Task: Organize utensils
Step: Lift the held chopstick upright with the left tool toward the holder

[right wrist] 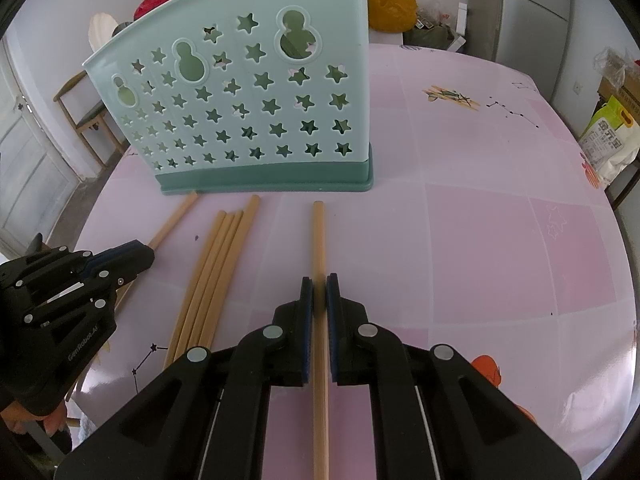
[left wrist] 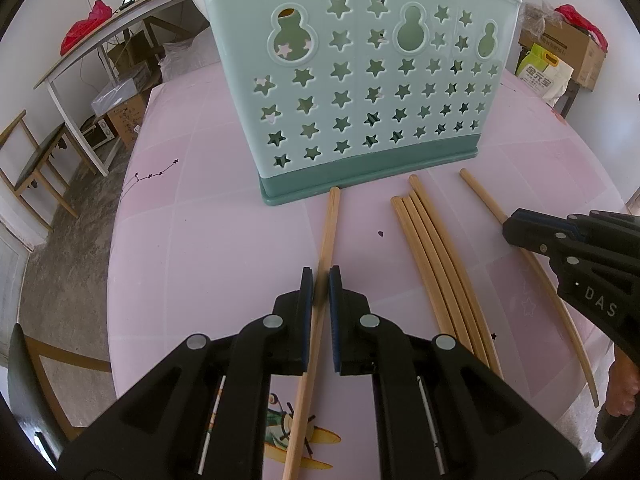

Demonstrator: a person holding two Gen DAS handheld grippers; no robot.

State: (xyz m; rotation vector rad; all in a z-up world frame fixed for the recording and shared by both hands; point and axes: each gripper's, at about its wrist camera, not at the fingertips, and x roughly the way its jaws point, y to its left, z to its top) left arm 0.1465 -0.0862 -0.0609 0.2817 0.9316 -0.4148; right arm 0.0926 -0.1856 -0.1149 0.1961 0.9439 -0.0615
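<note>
A mint-green utensil holder (left wrist: 360,80) with star cut-outs stands on the pink table; it also shows in the right wrist view (right wrist: 248,112). My left gripper (left wrist: 320,280) is shut on a single wooden chopstick (left wrist: 330,220), the leftmost one. My right gripper (right wrist: 319,288) is shut on another chopstick (right wrist: 319,236), the rightmost one; that gripper shows in the left wrist view (left wrist: 520,232). Between them a bundle of several chopsticks (left wrist: 436,260) lies on the table, also in the right wrist view (right wrist: 212,272). The left gripper appears at the left of the right wrist view (right wrist: 132,258).
The round table (right wrist: 500,220) carries a pink printed cloth. Chairs (left wrist: 36,160), a side table with red bags (left wrist: 86,26), cardboard boxes (left wrist: 568,44) and a rice bag (right wrist: 608,140) stand around the room. A yellow bag (right wrist: 390,4) lies at the table's far edge.
</note>
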